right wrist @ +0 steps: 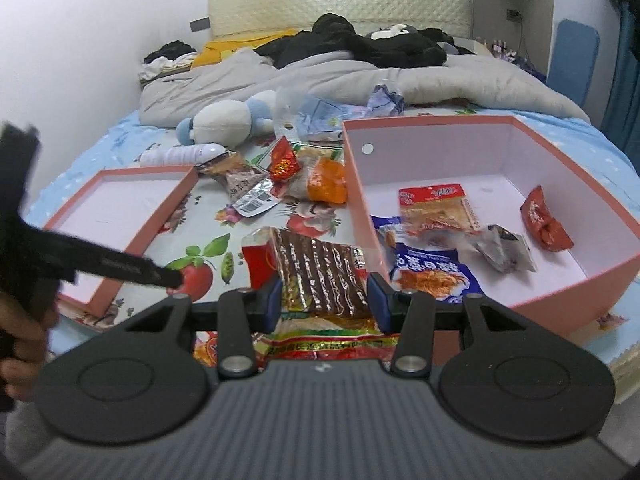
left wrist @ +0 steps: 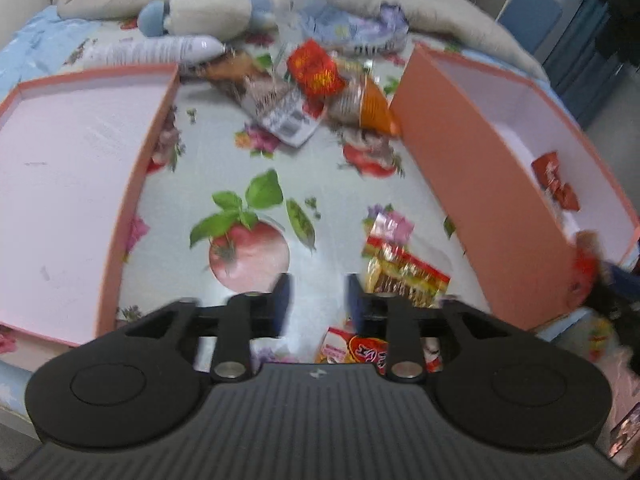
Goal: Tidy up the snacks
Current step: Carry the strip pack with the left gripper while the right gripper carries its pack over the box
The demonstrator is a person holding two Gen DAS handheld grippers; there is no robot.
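Right gripper (right wrist: 325, 298): jaws clamped on striped packet (right wrist: 320, 276), box (right wrist: 560, 296) beyond; slippage being risked. Left gripper (left wrist: 319, 300): half-open, empty.

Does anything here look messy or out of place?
Yes. A loose heap of snack packets lies on the bedsheet between the two pink boxes rather than inside one. The shallow left box holds nothing, while the deep right box already has several packets.

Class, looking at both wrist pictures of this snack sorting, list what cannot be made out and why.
- Right tongs, left wrist view: blurred, at the frame edge.
- Snack packet in the right tongs: its lower end is hidden by them.
- Left tongs, right wrist view: blurred, opening unreadable.
- Packet print: too small.
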